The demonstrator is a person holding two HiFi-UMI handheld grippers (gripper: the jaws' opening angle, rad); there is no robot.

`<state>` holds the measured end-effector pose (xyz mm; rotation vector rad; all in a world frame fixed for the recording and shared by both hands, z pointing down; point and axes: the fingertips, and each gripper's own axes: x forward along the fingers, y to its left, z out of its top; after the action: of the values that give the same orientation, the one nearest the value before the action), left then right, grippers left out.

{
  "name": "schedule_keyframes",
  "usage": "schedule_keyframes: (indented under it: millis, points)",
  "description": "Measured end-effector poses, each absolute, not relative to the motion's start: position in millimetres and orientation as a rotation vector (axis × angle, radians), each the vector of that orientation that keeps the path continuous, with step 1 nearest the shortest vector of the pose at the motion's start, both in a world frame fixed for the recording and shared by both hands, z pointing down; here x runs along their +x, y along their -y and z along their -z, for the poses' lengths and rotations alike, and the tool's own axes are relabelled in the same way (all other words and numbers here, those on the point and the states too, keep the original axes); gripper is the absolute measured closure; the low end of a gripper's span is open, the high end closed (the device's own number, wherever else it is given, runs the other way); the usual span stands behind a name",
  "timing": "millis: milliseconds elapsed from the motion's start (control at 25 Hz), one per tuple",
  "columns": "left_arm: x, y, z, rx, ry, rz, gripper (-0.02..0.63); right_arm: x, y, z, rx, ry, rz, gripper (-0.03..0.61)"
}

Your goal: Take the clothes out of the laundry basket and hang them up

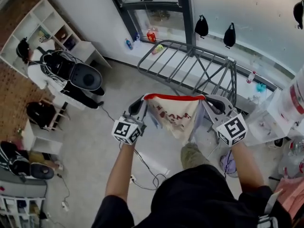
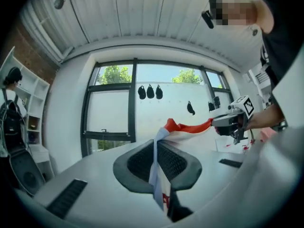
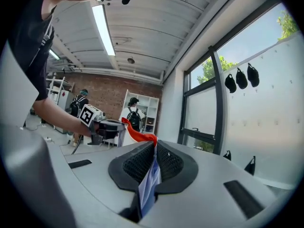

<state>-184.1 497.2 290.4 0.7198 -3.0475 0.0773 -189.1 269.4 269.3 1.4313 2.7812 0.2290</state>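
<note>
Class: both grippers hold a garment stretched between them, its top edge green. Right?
No: the garment has a red top edge, as the head view shows. The left gripper and right gripper do hold it stretched between them.

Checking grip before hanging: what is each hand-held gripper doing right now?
Left hand-held gripper: closed on the garment.
Right hand-held gripper: closed on the same garment.

Black shirt (image 1: 204,201); grey claws (image 1: 144,101) (image 1: 205,100) (marker cubes (image 1: 127,130))

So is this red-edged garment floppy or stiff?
Probably floppy: the garment hangs in folds below its red edge, taut only between the left gripper and right gripper. Likely light too: thin cloth, pinched flat by both.
</note>
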Motion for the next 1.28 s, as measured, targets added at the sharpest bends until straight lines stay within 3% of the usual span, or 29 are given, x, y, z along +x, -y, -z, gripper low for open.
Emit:
schedule_keyframes:
  millis: [280,520,840,1280]
  points:
    - [-268.6,-582.8,-294.2,0.451,3.048,-0.216,0.598,-262.5,-352.1,-274.1,1.646,-2.700,-0.121,0.563]
    - [-363.7,-621.7,-248.7,0.312,3.198,-0.161,0.598,-333.8,-394.3,-252.8,1.708,-2.628,-0.074,0.565]
    - [-495.7,-638.5,-197.5,0.258,3.274,-0.238,0.598,-468.7,-401.5,-213.3,1.638,-2.648,0.020,0.565]
    - [-679.2,-635.6,-215.4,0.469,3.174,-0.213,0.598,-633.4,-396.2,-219.4,1.351,-2.854,-0.055,0.565]
